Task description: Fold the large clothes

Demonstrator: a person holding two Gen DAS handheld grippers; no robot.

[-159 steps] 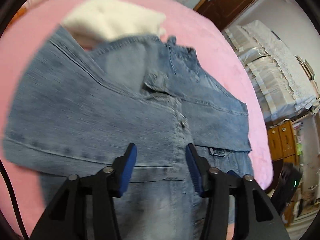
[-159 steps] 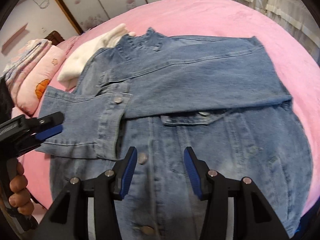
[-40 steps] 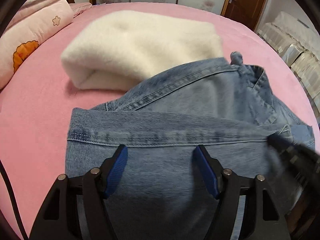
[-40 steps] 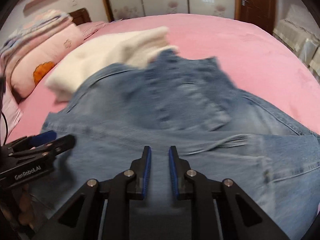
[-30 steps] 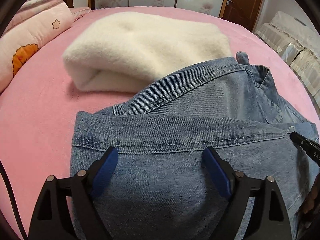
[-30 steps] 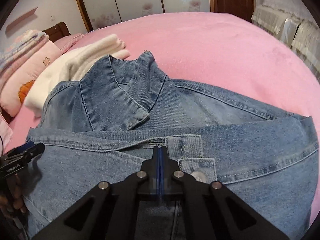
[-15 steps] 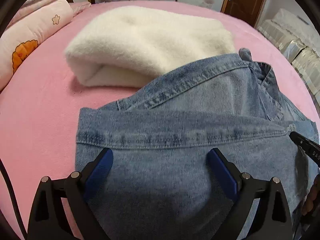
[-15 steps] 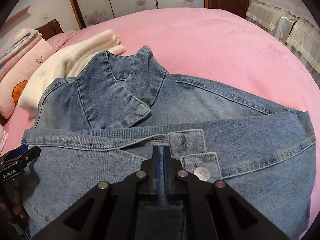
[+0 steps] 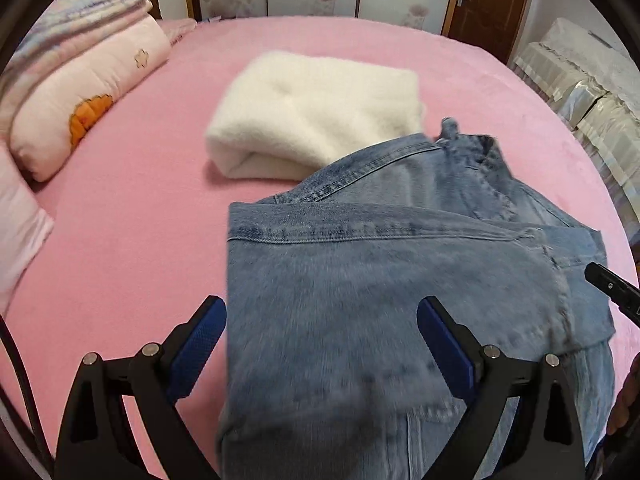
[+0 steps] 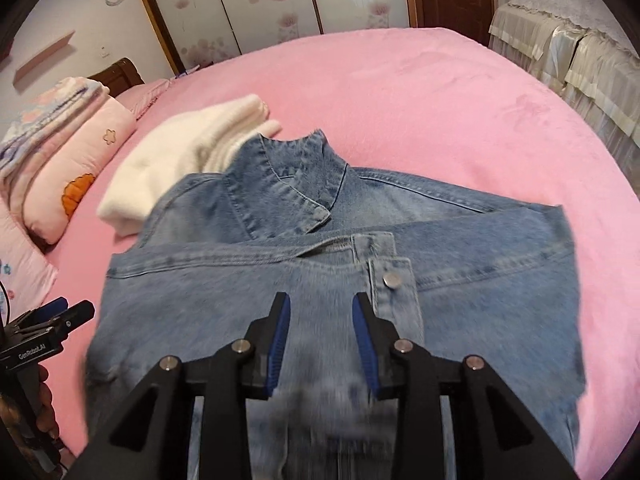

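A blue denim jacket (image 9: 380, 280) (image 10: 280, 292) lies folded on the pink bed, its lower half laid up over its chest and its collar (image 10: 296, 172) pointing away. My left gripper (image 9: 322, 316) hangs wide open above the jacket's left edge, with nothing in it. My right gripper (image 10: 320, 312) is above the middle of the folded hem, near the metal button (image 10: 391, 280). Its jaws are opening and no cloth is between them. The left gripper's tip (image 10: 60, 320) and the hand that holds it also show in the right wrist view, at the left edge.
A folded cream fleece garment (image 9: 316, 112) (image 10: 188, 152) lies just beyond the jacket's collar, partly under it. Pink quilts and pillows (image 9: 80, 92) are stacked at the far left. The pink bed (image 10: 440, 112) stretches bare to the right. Covered furniture (image 10: 580, 52) stands past its right side.
My right gripper let go of the folded hem, and its jaws parted. Both grippers rose and drew back from the jacket. The jacket stayed folded.
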